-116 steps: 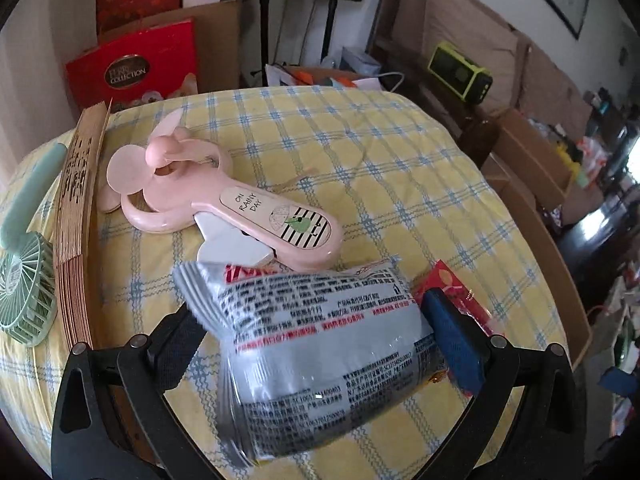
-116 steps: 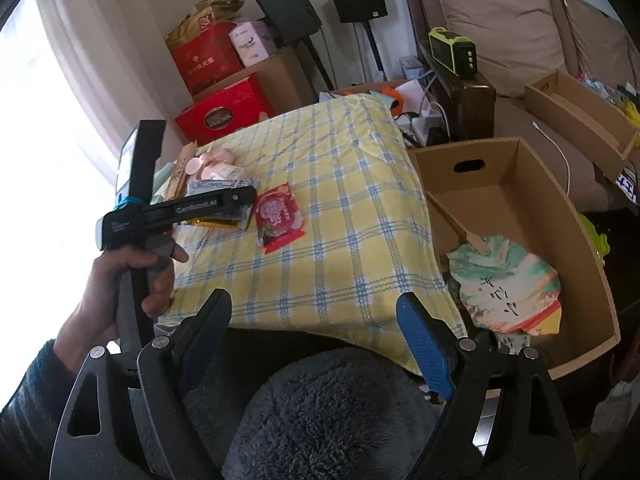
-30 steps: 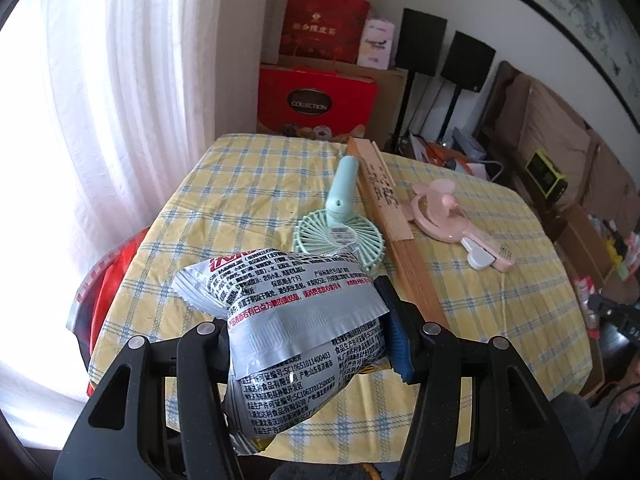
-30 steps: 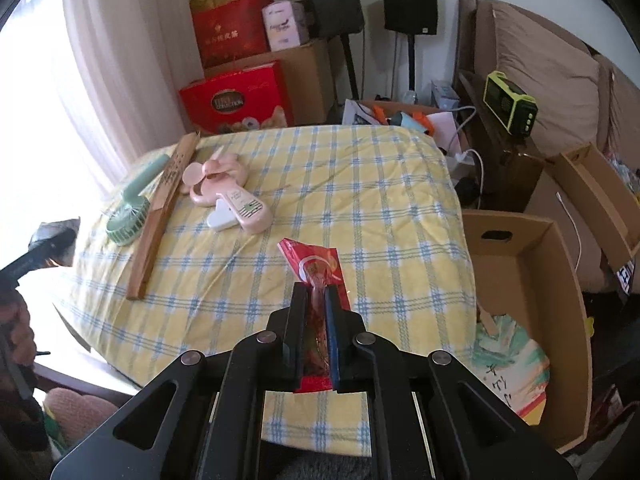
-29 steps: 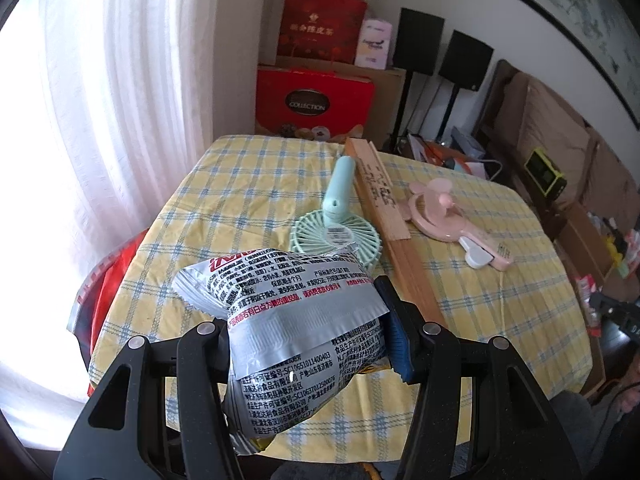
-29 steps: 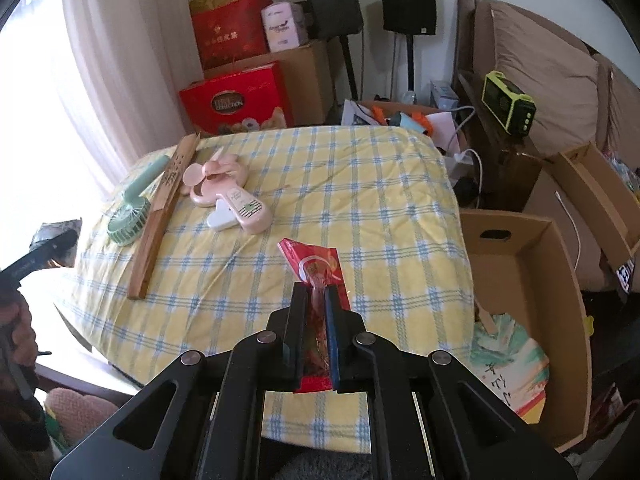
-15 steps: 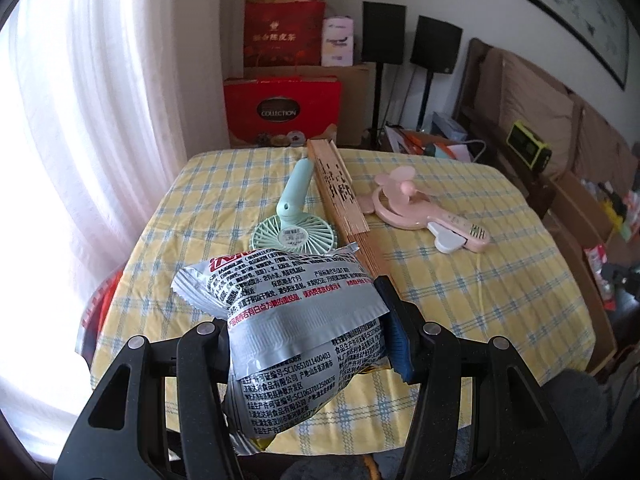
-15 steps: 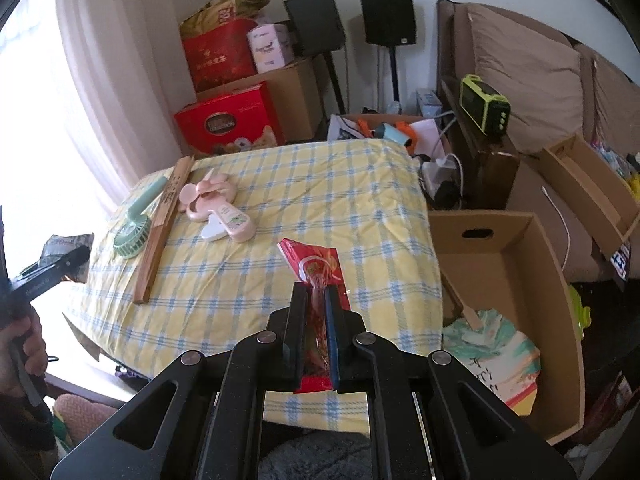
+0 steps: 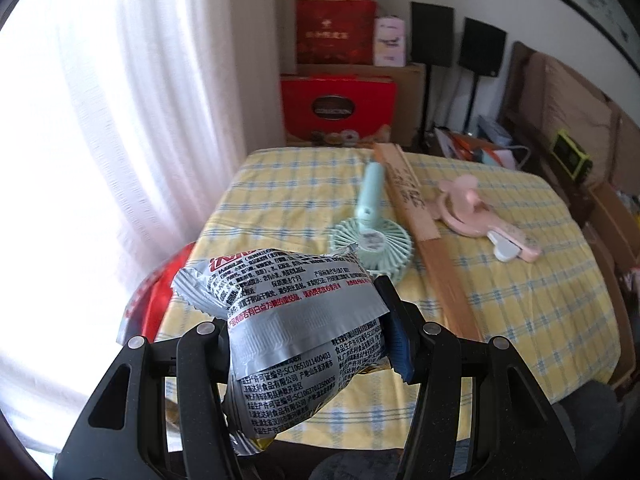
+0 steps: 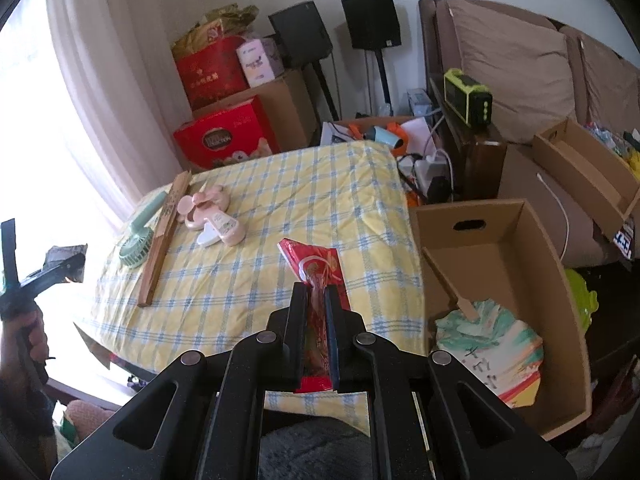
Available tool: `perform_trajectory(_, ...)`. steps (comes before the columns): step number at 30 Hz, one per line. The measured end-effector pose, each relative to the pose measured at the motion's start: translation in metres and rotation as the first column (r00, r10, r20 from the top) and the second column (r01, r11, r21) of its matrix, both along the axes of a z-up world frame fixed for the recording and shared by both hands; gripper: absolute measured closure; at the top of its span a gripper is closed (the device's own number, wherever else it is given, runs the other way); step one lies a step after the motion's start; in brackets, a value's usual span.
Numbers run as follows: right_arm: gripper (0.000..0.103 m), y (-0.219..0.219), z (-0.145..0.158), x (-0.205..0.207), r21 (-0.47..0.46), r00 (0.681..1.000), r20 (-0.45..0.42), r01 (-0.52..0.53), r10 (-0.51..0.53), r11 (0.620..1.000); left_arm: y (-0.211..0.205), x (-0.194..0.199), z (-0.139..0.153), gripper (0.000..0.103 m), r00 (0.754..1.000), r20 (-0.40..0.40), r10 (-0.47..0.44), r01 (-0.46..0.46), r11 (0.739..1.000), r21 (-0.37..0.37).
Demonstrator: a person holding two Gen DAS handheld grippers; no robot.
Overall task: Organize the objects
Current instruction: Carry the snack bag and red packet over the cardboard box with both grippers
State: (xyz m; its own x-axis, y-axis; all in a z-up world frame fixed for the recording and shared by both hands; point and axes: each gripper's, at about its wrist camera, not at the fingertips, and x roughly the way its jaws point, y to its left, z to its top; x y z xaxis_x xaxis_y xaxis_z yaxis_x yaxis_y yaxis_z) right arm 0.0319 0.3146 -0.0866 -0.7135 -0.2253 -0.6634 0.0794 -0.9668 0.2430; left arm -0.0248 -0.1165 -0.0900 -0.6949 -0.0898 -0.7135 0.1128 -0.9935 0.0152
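Between my left jaws sits a silver snack packet [image 9: 296, 320], clamped on both sides and held clear of the surface [image 9: 520, 300]; the left gripper [image 9: 308, 336] has swung leftward over the last second, so the view now takes in more curtain and a red bag [image 9: 150, 304] low beside the surface's left edge. Judgement: the packet is in transit toward that side, and the red bag may be its destination, though this is not confirmed.

Between my right jaws, closed to a narrow gap, stands a red snack packet [image 10: 316, 268], gripped edge-on and lifted. The right gripper [image 10: 316, 320] has risen and pulled back since a second ago, bringing more of the cardboard box [image 10: 500, 240] on the floor at right into view. Judgement: both snacks are off the surface and only need placing.

Next outward, a paper fan [image 10: 488, 344] lies in the near end of that box. Its handle slants up and could snag anything dropped there.

Farther on, three items lie on the checked surface: a green handheld fan [image 9: 370, 236], a folded wooden fan [image 9: 420, 216] touching it, and a pink handheld fan [image 9: 480, 216] just beside. None blocks either gripper's path.

Beyond the surface stand red gift boxes [image 10: 224, 140] and two black speakers [image 9: 456, 42].
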Motion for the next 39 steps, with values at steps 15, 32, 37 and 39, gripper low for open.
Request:
perform_trajectory(15,0.095,0.047,0.004,0.067,0.068,0.997,-0.068,0.035,-0.031,0.997,0.056,0.002,0.028,0.051,0.995,0.007,-0.103,0.103,0.994,0.023)
perform_trajectory(32,0.099,0.115,-0.01,0.079,0.014,0.987,-0.094,0.135,-0.133,0.991,0.227,-0.005,0.062,0.051,0.94,-0.01,-0.341,0.34,0.936,0.091)
perform_trajectory(37,0.099,0.146,-0.027,0.078,-0.048,0.981,-0.044,0.185,-0.188,0.981,0.26,0.0,0.065,0.051,0.918,-0.005,-0.395,0.394,0.915,0.088)
perform_trajectory(39,0.099,0.16,-0.033,0.08,-0.071,0.975,-0.022,0.219,-0.221,0.973,0.27,0.003,0.065,0.051,0.911,-0.003,-0.413,0.412,0.908,0.08)
